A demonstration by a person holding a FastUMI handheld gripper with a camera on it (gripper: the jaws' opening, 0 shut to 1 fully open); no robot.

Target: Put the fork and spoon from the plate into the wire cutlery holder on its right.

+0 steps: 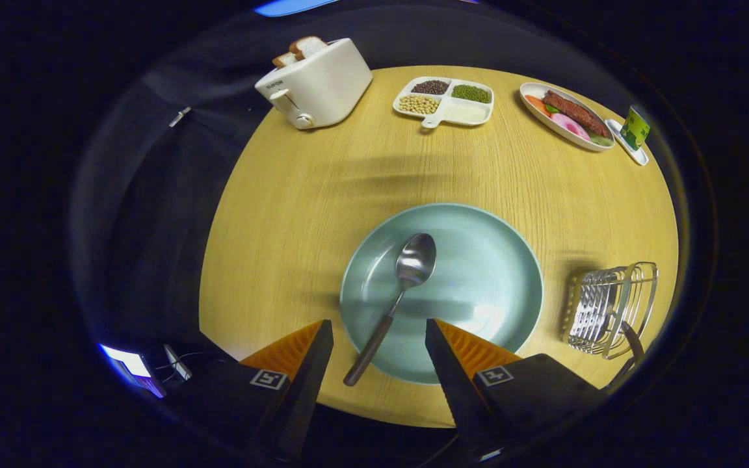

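A pale green plate (491,260) lies on the round wooden table just ahead of my fingers. A metal spoon (395,296) with a dark handle rests on it, bowl toward the plate's middle, handle reaching over the near rim. My gripper (380,325) is open above the near rim, and the spoon's handle end lies between the two fingertips without touching them. The wire cutlery holder (610,309) stands to the right of the plate; a dark handle (631,341) pokes out of its near side.
At the far side of the table stand a white toaster (319,84) with bread slices, a divided dish of beans (445,102), an oval plate of food (566,116) and a small tray with a green carton (634,130). The table's near edge runs under my fingers.
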